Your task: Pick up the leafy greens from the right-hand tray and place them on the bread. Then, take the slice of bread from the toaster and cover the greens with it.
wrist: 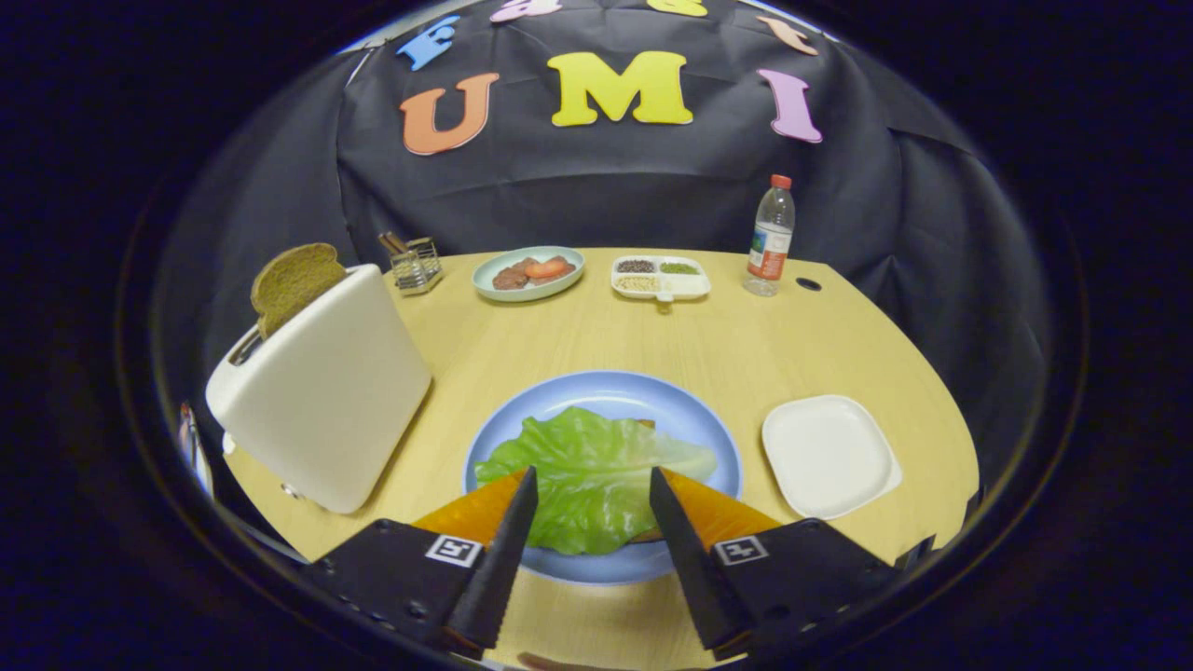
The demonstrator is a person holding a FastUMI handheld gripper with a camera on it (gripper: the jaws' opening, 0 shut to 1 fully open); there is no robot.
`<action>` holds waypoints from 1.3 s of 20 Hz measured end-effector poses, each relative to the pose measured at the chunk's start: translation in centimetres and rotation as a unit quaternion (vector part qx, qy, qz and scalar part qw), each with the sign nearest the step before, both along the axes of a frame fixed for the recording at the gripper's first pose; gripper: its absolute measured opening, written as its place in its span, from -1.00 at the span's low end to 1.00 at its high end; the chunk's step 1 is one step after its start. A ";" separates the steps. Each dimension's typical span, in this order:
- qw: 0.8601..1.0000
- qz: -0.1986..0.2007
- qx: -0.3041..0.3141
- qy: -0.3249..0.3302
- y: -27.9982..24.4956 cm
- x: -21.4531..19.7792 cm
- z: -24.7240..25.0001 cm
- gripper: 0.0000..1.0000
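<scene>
A leafy green lettuce leaf lies spread on the blue plate, covering the bread beneath it; only a thin brown bread edge peeks out at the leaf's far side. My gripper hangs just above the near part of the leaf, open, its fingers apart on either side and nothing held between them. To the left stands a white toaster with a brown bread slice sticking up from its slot. The white square tray to the right of the plate is bare.
At the table's far side sit a wire holder, a pale green plate with meat and tomato, a white divided dish of seeds and a water bottle. A small hole marks the tabletop beside the bottle.
</scene>
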State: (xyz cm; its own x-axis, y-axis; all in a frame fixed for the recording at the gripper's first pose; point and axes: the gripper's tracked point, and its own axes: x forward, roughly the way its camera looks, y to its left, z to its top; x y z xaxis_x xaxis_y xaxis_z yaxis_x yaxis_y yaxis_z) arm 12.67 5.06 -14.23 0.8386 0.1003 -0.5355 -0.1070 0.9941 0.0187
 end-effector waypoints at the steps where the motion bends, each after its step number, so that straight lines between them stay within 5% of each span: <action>1: 1.000 0.000 -0.001 -0.011 -0.1 0.0 1.0 0.84; 16: 0.991 0.076 0.066 -0.093 13.0 -0.9 16.5 0.92; 20: 0.988 0.102 0.057 -0.100 18.3 0.1 16.8 0.93; 26: 0.995 0.078 0.026 -0.062 22.3 4.7 13.1 0.86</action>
